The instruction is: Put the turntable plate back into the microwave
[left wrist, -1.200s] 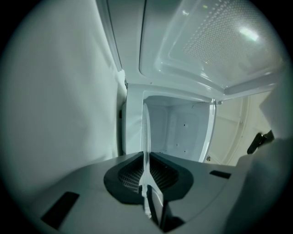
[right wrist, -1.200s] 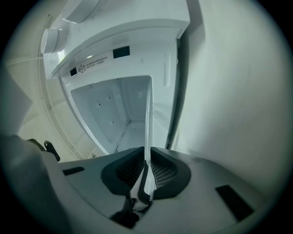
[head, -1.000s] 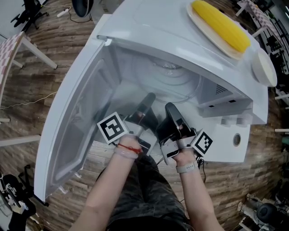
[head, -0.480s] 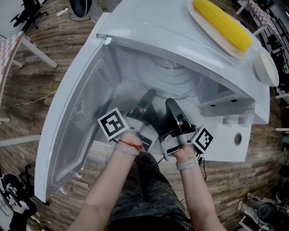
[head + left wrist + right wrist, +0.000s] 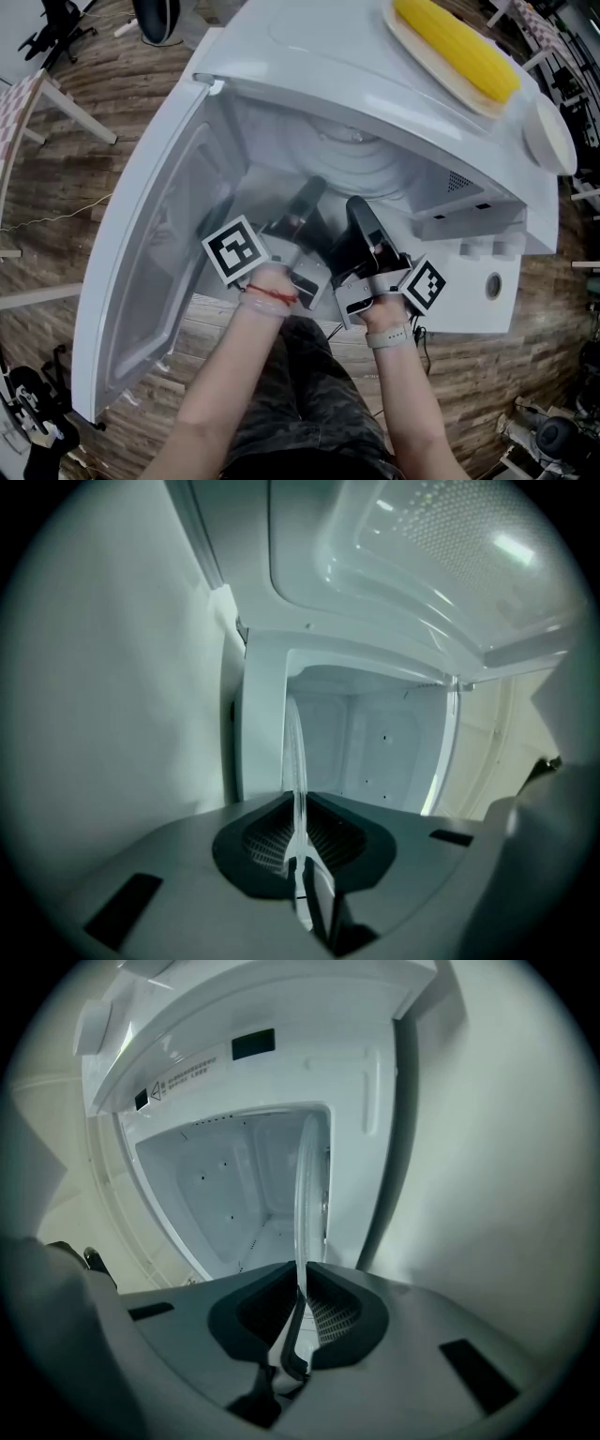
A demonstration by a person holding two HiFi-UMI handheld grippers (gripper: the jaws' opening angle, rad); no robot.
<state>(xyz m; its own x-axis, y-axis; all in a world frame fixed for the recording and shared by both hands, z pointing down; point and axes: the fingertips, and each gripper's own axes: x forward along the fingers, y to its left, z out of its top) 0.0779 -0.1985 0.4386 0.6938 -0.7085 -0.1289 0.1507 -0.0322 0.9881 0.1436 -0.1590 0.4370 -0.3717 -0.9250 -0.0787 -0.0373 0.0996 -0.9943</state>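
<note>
Both pairs of jaws are clamped on the near rim of the glass turntable plate, the left gripper and right gripper each showing the glass edge-on between their pads. The white microwave stands with its door swung wide to the left. Compared with a second ago, both grippers have edged slightly deeper into the cavity, carrying the plate further in. It now hangs inside the opening, seemingly not yet seated on the floor, so lowering and centring probably remain. A corn cob rests on a dish atop the microwave.
</note>
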